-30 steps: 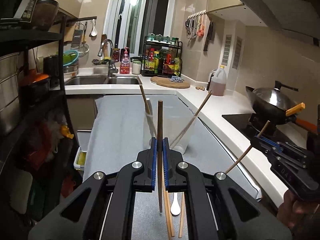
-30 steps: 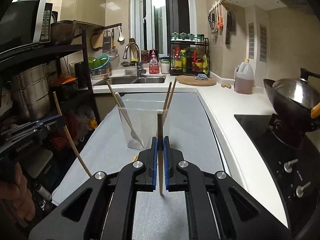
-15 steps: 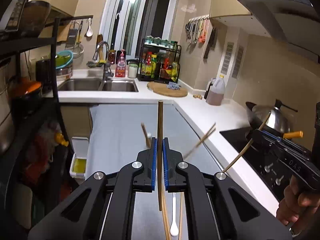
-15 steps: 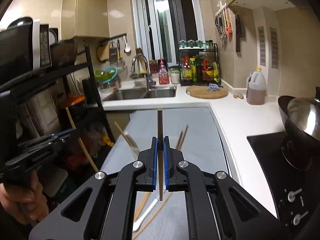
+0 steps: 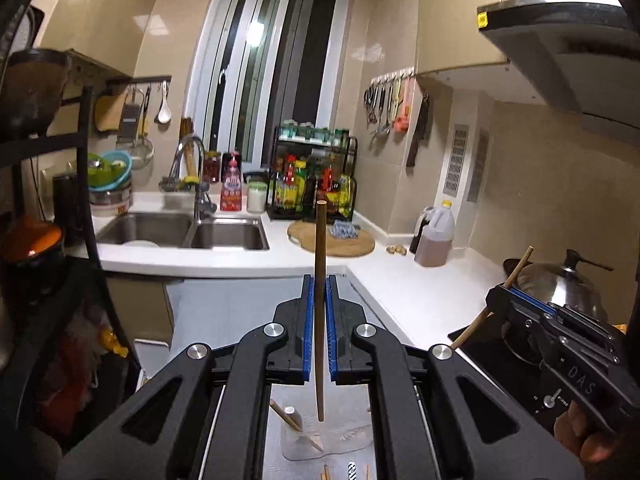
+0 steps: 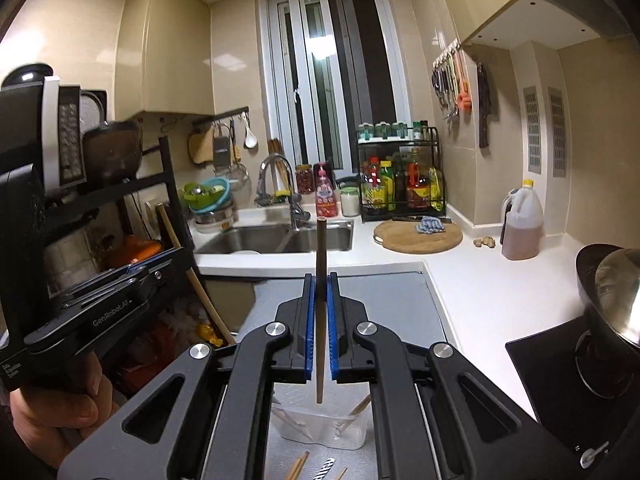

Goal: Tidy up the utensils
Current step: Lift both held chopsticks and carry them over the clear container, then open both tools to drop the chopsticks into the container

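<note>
Chopsticks first: I've got one dark brown chopstick (image 5: 319,300) pinched upright in my left gripper (image 5: 319,292), blue fingers (image 5: 306,320) closed tight on it, ends poking out above and below. Same deal on the right gripper (image 6: 320,296), its own chopstick (image 6: 321,304) clamped upright between the pads. Both are up in the air over the clear plastic cup (image 6: 320,428), which sits on the grey surface (image 6: 380,296) below and already has a couple of chopsticks leaning in it. More loose chopsticks (image 6: 298,466) and a striped utensil I can't identify lie on the mat just in front of the cup. From the left camera I can see the other gripper off to the right, by the wok (image 5: 560,284).
</note>
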The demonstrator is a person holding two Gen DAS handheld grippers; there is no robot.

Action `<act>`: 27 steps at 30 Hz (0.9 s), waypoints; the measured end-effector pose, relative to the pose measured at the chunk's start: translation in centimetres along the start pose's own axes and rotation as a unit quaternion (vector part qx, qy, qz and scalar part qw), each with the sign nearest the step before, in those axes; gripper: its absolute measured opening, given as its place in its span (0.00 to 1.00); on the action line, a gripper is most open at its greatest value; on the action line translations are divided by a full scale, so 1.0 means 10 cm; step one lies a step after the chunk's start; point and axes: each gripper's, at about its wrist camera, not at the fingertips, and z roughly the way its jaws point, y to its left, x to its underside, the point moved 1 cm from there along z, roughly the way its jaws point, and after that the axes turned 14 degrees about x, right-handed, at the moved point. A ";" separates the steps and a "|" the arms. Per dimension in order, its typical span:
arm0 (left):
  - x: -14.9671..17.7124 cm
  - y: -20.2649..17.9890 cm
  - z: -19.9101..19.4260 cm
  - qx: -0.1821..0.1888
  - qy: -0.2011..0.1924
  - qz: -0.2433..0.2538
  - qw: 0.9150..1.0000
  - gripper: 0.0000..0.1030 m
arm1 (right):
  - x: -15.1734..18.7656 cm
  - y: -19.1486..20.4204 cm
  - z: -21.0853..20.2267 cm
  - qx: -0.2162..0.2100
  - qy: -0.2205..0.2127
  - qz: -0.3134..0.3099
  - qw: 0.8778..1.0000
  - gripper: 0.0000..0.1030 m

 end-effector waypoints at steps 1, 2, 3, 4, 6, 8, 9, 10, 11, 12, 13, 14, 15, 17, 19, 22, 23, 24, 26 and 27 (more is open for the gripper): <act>0.07 0.04 0.12 0.000 0.011 -0.003 1.000 0.06 | 0.04 0.00 0.09 -0.001 0.007 0.000 1.000 0.06; 0.12 0.06 0.19 -0.002 0.017 -0.003 1.000 0.06 | 0.07 0.00 0.14 -0.003 0.012 0.000 1.000 0.06; 0.18 0.08 0.26 -0.006 0.024 -0.001 1.000 0.06 | 0.13 0.01 0.22 -0.002 0.020 -0.002 1.000 0.06; 0.27 0.09 0.35 -0.009 0.034 0.003 0.999 0.06 | 0.18 0.02 0.30 0.001 0.027 -0.005 1.000 0.06; 0.40 0.14 0.47 -0.010 0.049 0.000 0.999 0.06 | 0.28 0.03 0.42 0.001 0.040 -0.006 0.999 0.06; 0.52 0.16 0.55 -0.010 0.062 -0.004 0.998 0.06 | 0.39 0.05 0.51 0.002 0.050 -0.013 0.999 0.06; 0.57 0.16 0.60 -0.011 0.068 -0.002 0.998 0.06 | 0.43 0.06 0.55 0.004 0.054 -0.018 0.998 0.06; 0.61 0.17 0.62 -0.013 0.073 0.000 0.997 0.06 | 0.47 0.06 0.58 0.004 0.060 -0.021 0.998 0.06; 0.68 0.16 0.66 -0.019 0.082 0.003 0.996 0.06 | 0.51 0.07 0.62 -0.002 0.070 -0.026 0.997 0.06; 0.70 0.15 0.68 -0.022 0.088 0.004 0.996 0.06 | 0.55 0.07 0.65 -0.005 0.081 -0.033 0.996 0.07; 0.73 0.15 0.69 -0.026 0.092 0.005 0.995 0.07 | 0.57 0.08 0.67 -0.003 0.086 -0.037 0.996 0.09; 0.73 0.14 0.67 -0.027 0.093 0.004 0.995 0.08 | 0.60 0.07 0.68 0.000 0.090 -0.041 0.995 0.13; 0.72 0.13 0.62 -0.027 0.089 0.002 0.996 0.15 | 0.61 0.06 0.67 0.000 0.094 -0.042 0.995 0.16; 0.67 0.08 0.47 -0.030 0.073 0.002 0.997 0.27 | 0.60 0.05 0.62 0.002 0.092 -0.044 0.995 0.25; 0.60 0.02 0.28 -0.032 0.055 0.007 0.998 0.29 | 0.58 0.06 0.53 0.012 0.083 -0.053 0.995 0.30; 0.54 -0.05 0.07 -0.030 0.038 0.007 0.999 0.31 | 0.53 0.02 0.35 0.018 0.069 -0.055 0.996 0.30; 0.54 -0.08 -0.02 -0.028 0.033 0.006 0.999 0.32 | 0.53 -0.01 0.29 0.021 0.065 -0.054 0.996 0.30; 0.55 -0.12 -0.14 -0.026 0.027 0.005 0.999 0.33 | 0.52 -0.03 0.22 0.024 0.060 -0.052 0.997 0.30; 0.60 -0.16 -0.28 -0.023 0.020 0.004 1.000 0.36 | 0.52 -0.06 0.08 0.028 0.048 -0.047 0.997 0.30; 0.65 -0.20 -0.37 -0.022 0.017 0.003 1.000 0.36 | 0.53 -0.08 0.00 0.030 0.042 -0.046 0.998 0.30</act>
